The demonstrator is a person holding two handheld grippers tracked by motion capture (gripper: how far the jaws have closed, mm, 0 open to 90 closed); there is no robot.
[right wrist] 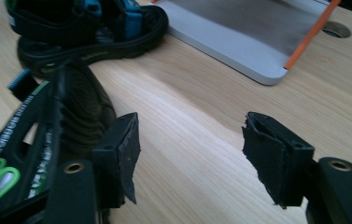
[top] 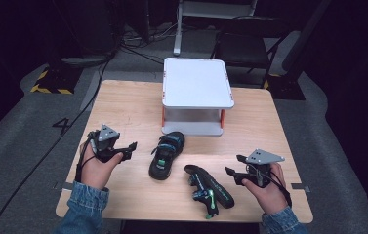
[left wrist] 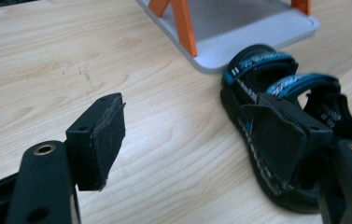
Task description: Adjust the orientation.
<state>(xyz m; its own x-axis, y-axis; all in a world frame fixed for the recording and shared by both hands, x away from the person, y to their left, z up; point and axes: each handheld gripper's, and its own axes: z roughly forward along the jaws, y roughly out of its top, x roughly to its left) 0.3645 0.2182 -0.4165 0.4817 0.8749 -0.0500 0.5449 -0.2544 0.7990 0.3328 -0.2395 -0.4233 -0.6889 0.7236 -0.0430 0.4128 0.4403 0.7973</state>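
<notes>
Risk: tipped sandal (top: 209,189) lies on its side at the front of the tabletop (top: 123,105), sole toward the right gripper (top: 234,171); a pinch on that rounded edge likely slips or shoves it off. Upright sandal (top: 167,155) sits mid-tabletop, just in front of the white two-tier rack (top: 197,83). Left gripper (top: 129,147) hovers level beside it, hand wrapped underneath, fingers wide, empty. Right hand low, pointing inward, fingers (right wrist: 276,161) partly spread, empty

From above my side I looked forward and down on the whole table (top: 137,105). Each gripper camera sat low and close, facing the white stand (top: 197,85); both caught its base (left wrist: 239,35) (right wrist: 239,39) and the upright sandal (left wrist: 276,140) (right wrist: 89,28) before it.
</notes>
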